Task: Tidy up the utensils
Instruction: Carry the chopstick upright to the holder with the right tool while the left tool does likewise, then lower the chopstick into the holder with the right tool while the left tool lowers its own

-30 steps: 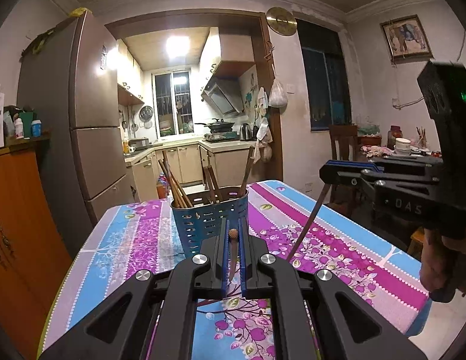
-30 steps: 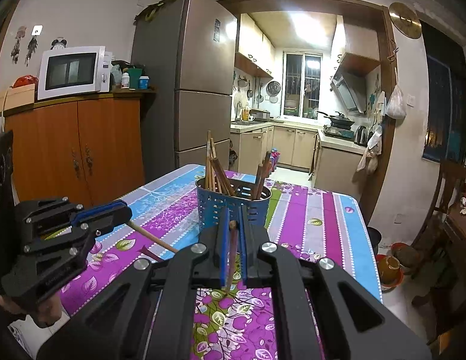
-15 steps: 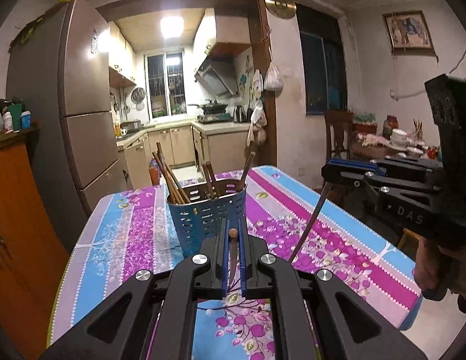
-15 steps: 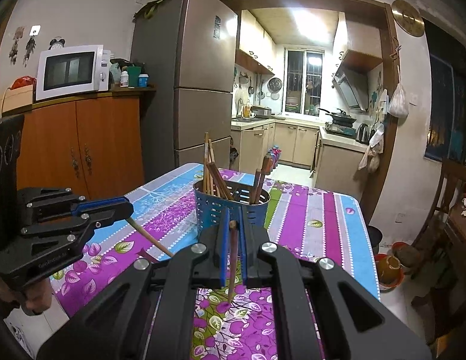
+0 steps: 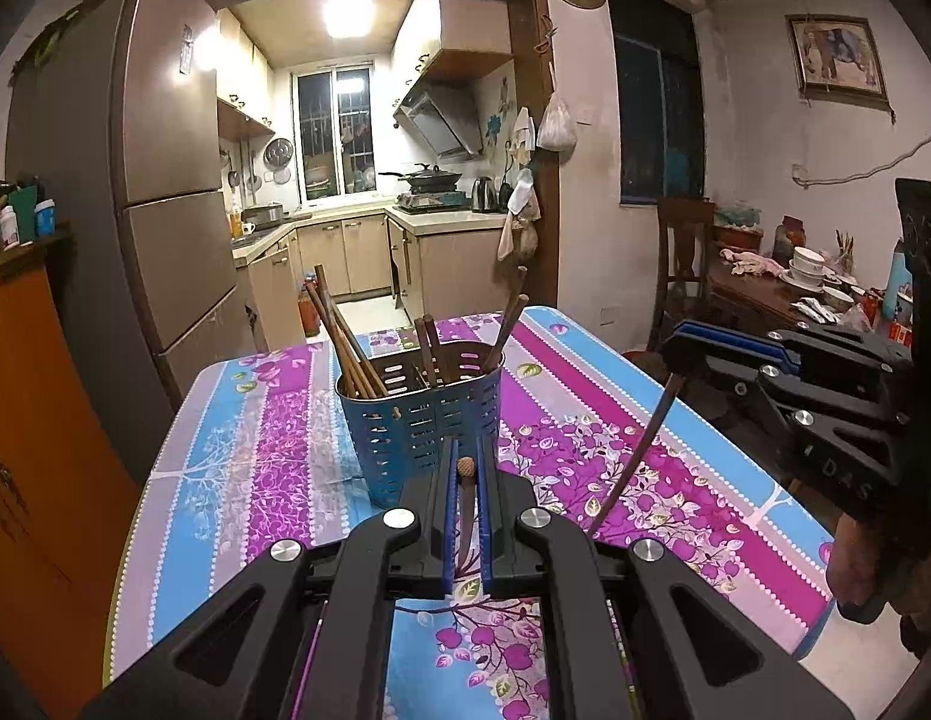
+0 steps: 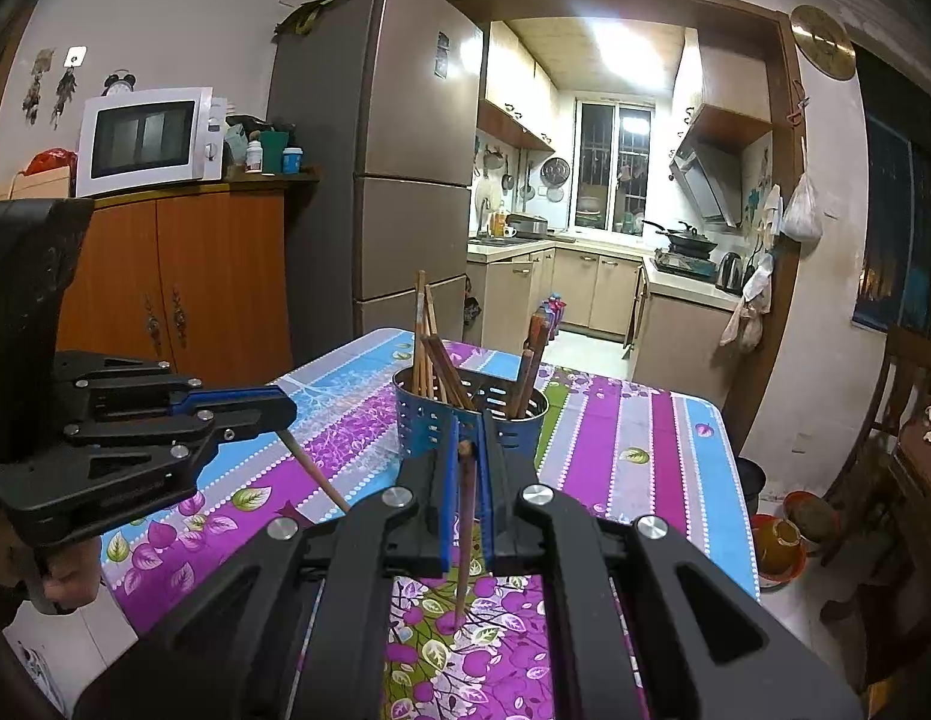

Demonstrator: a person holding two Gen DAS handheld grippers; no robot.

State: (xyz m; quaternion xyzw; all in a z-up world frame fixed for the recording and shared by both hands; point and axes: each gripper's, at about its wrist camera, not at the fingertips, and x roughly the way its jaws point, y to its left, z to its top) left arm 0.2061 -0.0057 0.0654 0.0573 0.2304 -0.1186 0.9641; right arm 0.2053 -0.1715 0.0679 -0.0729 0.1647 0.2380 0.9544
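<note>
A blue perforated utensil holder (image 5: 420, 420) stands on the flowered tablecloth, with several brown chopsticks (image 5: 345, 336) leaning in it; it also shows in the right wrist view (image 6: 465, 414). My left gripper (image 5: 464, 468) is shut on a brown chopstick (image 5: 465, 516), just short of the holder. My right gripper (image 6: 465, 450) is shut on another brown chopstick (image 6: 464, 534) that hangs down toward the table. The right gripper (image 5: 681, 354) with its chopstick (image 5: 636, 450) shows in the left wrist view. The left gripper (image 6: 279, 414) shows in the right wrist view.
The table (image 5: 243, 450) carries a purple, blue and pink cloth. A fridge (image 6: 399, 180) and an orange cabinet (image 6: 183, 282) with a microwave (image 6: 147, 141) stand to the left. A second table with bowls (image 5: 807, 270) and a chair (image 5: 681, 264) stand to the right. The kitchen lies behind.
Both grippers have moved a little closer to the holder, each still holding its chopstick. The left wrist view has swung rightward.
</note>
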